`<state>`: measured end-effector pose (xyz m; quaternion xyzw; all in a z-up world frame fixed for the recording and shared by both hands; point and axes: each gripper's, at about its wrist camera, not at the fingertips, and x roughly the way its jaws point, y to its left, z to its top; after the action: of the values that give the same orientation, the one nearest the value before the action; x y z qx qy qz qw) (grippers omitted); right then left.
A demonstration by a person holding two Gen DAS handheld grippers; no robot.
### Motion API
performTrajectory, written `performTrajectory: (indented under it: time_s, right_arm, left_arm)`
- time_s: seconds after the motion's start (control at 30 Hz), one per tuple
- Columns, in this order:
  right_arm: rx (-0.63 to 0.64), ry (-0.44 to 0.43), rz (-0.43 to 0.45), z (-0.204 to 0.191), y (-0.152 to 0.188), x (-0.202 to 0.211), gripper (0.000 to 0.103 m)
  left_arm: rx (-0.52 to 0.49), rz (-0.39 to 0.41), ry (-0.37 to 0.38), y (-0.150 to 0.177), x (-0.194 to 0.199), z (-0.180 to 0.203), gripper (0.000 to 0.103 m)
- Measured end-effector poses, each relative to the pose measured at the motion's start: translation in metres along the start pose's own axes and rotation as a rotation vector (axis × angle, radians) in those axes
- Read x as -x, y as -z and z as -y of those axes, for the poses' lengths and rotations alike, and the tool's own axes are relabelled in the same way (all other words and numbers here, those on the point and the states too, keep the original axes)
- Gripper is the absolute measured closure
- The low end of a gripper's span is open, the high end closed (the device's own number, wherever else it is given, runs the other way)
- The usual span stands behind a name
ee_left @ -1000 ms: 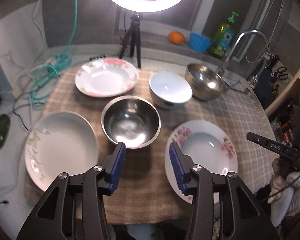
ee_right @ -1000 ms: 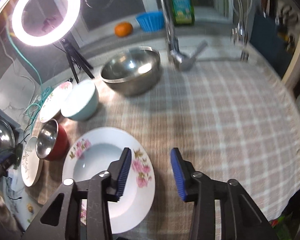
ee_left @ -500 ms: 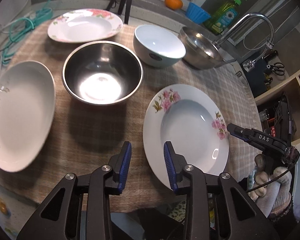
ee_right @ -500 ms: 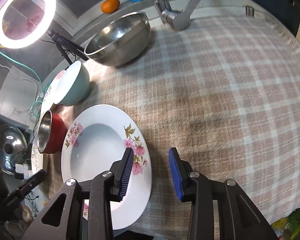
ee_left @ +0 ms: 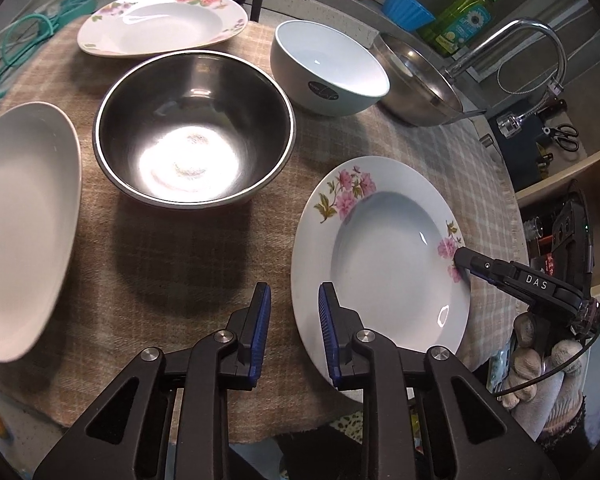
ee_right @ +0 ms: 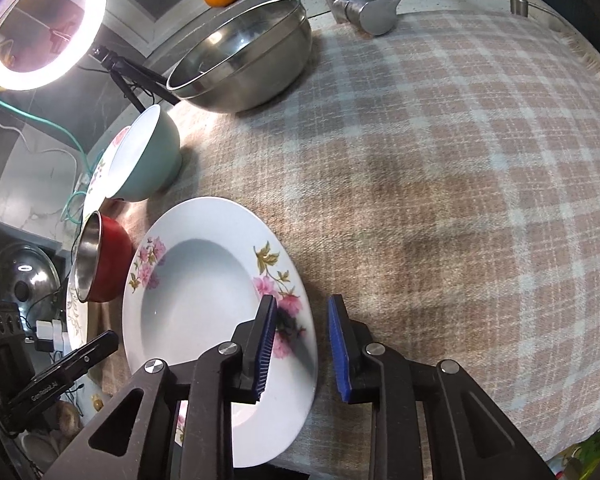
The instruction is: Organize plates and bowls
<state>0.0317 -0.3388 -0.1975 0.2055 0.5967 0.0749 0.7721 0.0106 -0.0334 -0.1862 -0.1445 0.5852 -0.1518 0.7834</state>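
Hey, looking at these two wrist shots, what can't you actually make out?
- Near rim of the pink-flower plate: in both wrist views each tool's own fingers cover it, so contact is unclear.
- Left white plate: cut off by the left wrist view's edge.
- Label on the pale green bowl: too small to read.
- Far flowered plate: right wrist view, mostly behind that bowl.
- Large steel bowl: far side hidden behind the faucet.
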Motion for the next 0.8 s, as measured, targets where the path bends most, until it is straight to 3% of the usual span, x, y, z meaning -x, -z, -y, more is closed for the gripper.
performTrajectory:
  time_s: [0.37,0.8]
  right_arm:
    - [0.004,-0.025,-0.017,-0.001,-0.002,-0.003,0.083]
    - [0.029,-0.034,-0.037,-0.002,-0.004,-0.005,0.083]
  left_arm:
    - [0.015,-0.051,0.034,-0.002,-0.014,-0.002,0.085]
    - [-0.006,-0.047,0.029,-0.002,-0.014,0.004,0.089]
